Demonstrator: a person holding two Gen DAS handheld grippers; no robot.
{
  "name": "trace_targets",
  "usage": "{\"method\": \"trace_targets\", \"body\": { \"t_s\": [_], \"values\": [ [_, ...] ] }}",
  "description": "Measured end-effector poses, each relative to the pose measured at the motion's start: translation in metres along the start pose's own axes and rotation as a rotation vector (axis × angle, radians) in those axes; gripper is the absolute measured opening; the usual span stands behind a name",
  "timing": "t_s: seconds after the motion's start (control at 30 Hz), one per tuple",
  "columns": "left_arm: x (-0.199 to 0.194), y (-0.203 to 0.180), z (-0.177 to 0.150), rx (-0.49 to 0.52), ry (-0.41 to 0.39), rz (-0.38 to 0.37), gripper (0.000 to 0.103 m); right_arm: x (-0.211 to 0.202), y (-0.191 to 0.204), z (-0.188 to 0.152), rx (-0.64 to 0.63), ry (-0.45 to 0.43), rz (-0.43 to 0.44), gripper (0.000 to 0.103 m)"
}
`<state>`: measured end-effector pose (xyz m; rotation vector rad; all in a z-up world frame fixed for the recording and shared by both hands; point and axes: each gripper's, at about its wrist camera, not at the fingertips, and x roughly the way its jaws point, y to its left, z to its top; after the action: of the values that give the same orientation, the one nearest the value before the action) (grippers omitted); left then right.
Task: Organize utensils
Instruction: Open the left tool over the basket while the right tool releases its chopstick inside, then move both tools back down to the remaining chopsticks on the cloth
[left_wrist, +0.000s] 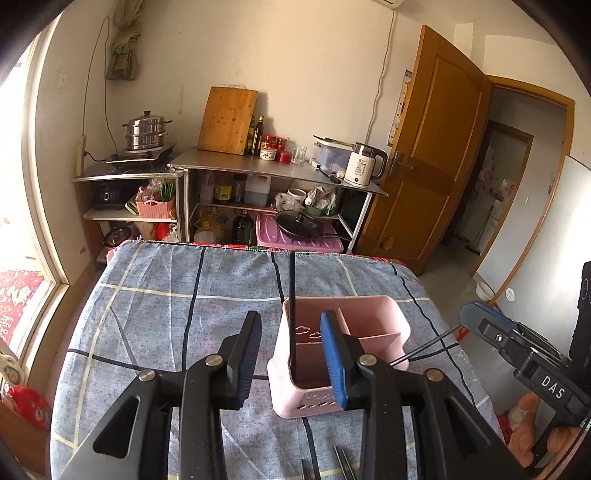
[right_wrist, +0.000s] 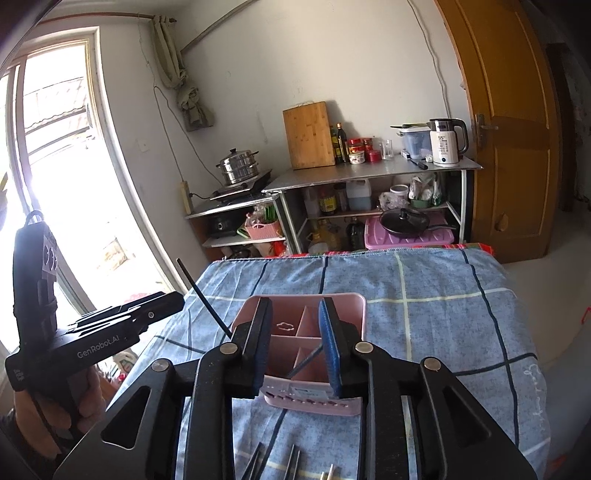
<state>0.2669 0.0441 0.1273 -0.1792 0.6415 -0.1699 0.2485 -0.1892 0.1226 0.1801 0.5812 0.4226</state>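
Right, two sticks are already in. The pink utensil holder (left_wrist: 280, 350) sits on the near half of the blue checked tablecloth (left_wrist: 166, 295), and both tongs hover over its near edge. The left gripper (left_wrist: 290, 332) has its jaws apart: a black chopstick (left_wrist: 291, 314) stands almost upright in the holder's near-left compartment, right between the blue pads, but neither pad presses on it. It looks delivered rather than held.

Over on the other side, the right gripper (right_wrist: 294, 314) is spread too. A second dark chopstick (right_wrist: 306, 363) leans in the near compartment, with its top end close against the right-hand pad. Whether it touches that pad I cannot tell, but nothing clamps it.

So that's the done part, by my reading: one stick dropped from each hand. It's not finished, though. Several more slim utensils (right_wrist: 291, 459) lie flat on the cloth just near of the holder, below the tongs at the bottom edge of both views. I'd call this an early-to-middle stage, with those loose pieces left to pick up and slot in.
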Motion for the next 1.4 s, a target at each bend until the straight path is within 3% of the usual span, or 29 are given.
{"method": "trace_targets", "body": {
  "t_s": [0.23, 0.4, 0.87, 1.03, 1.4],
  "values": [
    [-0.032, -0.001, -0.035, 0.009, -0.030, -0.011, 0.034, -0.034, -0.009, -0.020, 0.007, -0.041, -0.013, 0.031],
    [-0.045, -0.006, -0.075, 0.021, -0.014, -0.021, 0.034, -0.051, -0.014, -0.051, 0.020, -0.002, -0.015, 0.031],
    [-0.039, -0.006, -0.204, -0.009, 0.185, -0.034, 0.034, -0.064, -0.024, -0.163, 0.057, 0.197, -0.042, 0.031],
    [-0.031, -0.010, -0.221, 0.003, 0.224, -0.023, 0.034, -0.062, -0.021, -0.181, 0.060, 0.233, -0.035, 0.031],
    [0.000, -0.014, -0.230, 0.043, 0.300, 0.011, 0.034, -0.055, -0.015, -0.185, 0.060, 0.254, -0.021, 0.031]
  ]
}}
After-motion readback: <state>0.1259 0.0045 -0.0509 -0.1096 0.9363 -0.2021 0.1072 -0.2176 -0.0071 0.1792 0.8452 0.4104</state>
